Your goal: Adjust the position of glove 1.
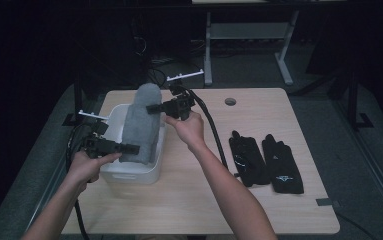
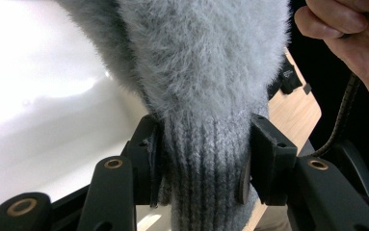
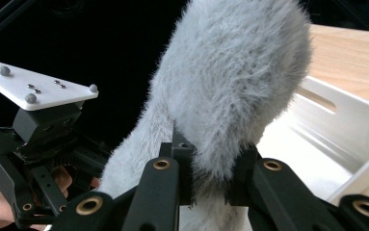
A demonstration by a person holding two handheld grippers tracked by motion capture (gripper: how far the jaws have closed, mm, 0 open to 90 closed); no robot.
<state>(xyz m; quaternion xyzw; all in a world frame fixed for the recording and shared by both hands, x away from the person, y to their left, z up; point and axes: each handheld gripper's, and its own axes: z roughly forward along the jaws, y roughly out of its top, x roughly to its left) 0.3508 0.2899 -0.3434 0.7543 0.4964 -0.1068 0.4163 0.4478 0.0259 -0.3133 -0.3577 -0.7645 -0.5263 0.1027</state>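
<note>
Both tools clamped on grey fuzzy sock (image 1: 141, 122) over white bin (image 1: 129, 172); black gloves (image 1: 266, 162) aside.

Three cameras: one fixed overhead, one riding on each gripper.

The high view looks forward and down from the person's side, far enough back to take in the whole table (image 1: 279, 150), the forearms and the dark floor beyond. The left gripper view sits very close, looking along its jaws at the ribbed end of the grey fuzzy sock (image 2: 206, 96), with the white bin (image 2: 42, 110) behind and the other hand (image 2: 350, 33) at the top right. The right gripper view, equally close, faces the sock's fluffy end (image 3: 230, 86), the bin (image 3: 346, 130) and the left gripper (image 3: 37, 159). All three share the sock (image 1: 141, 125) and bin (image 1: 129, 172).
</note>
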